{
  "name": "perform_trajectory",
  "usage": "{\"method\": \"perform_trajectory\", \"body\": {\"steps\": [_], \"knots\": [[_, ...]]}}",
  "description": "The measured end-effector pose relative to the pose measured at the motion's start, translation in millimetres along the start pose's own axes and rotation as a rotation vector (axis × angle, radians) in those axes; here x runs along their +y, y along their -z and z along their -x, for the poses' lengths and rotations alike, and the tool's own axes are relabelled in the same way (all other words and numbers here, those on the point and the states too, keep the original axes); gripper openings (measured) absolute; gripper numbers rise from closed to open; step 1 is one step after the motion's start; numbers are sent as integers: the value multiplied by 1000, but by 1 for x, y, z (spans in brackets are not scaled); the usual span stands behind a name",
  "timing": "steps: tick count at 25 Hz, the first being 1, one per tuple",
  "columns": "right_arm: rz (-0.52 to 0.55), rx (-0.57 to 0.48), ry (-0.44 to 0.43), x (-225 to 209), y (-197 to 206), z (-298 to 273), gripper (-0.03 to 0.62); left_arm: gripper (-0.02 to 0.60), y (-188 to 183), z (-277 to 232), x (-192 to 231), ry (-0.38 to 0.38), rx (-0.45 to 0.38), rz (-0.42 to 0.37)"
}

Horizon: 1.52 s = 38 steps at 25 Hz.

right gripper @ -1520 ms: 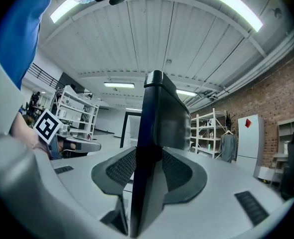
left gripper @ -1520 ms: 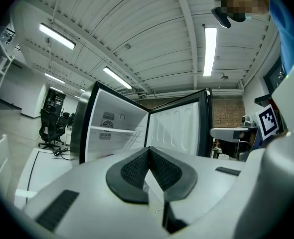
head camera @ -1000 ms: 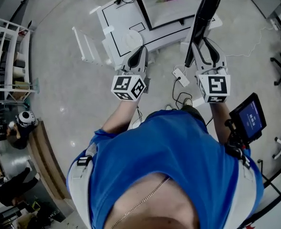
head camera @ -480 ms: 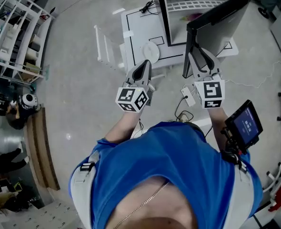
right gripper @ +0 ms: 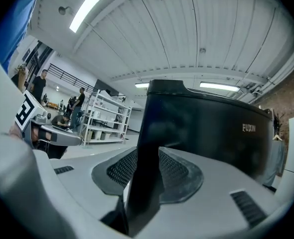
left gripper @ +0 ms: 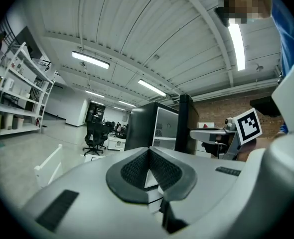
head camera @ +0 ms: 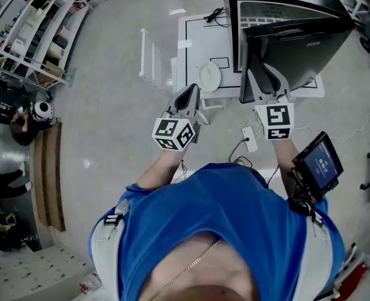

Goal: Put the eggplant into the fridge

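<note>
the right gripper is clamped on the free edge of the black fridge door. in the right gripper view the dark slab of that edge stands upright between the two ribbed pads, which press on it from both sides. the door hangs partly open, slanted across the front of the fridge. a strip of white wire shelf shows past its top edge.

the eggplant is out of sight; the door covers the rest of the inside, so i cannot tell where it lies.

the left gripper is held level beside the right one, apart from the door. its jaws are closed together with nothing between them, as the left gripper view shows.

the fridge stands at the far right corner of a white floor mat. a white round plate lies near the mat's front edge, just beyond the left gripper. a white rack stands off the mat's left edge.
</note>
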State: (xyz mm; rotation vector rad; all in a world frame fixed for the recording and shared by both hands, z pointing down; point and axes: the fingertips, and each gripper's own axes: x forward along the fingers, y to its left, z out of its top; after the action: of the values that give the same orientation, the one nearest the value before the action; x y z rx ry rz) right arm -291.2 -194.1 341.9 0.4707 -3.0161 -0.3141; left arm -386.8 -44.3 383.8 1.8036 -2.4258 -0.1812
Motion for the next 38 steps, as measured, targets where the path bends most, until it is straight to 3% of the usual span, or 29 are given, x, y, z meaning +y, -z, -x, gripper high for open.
{"method": "perform_trajectory", "body": {"steps": [8, 15, 27, 38], "knots": [[3, -18, -67, -10, 3, -45, 138, 8, 0, -9, 18, -82, -16, 27], [-8, -10, -67, -33, 11, -78, 139, 8, 3, -14, 33, -141, -21, 37], [-11, -16, -31, -48, 8, -89, 130, 8, -4, -5, 38, -186, -26, 41], [-34, -14, -34, -47, 3, -87, 130, 8, -5, -7, 37, -169, -17, 53]]}}
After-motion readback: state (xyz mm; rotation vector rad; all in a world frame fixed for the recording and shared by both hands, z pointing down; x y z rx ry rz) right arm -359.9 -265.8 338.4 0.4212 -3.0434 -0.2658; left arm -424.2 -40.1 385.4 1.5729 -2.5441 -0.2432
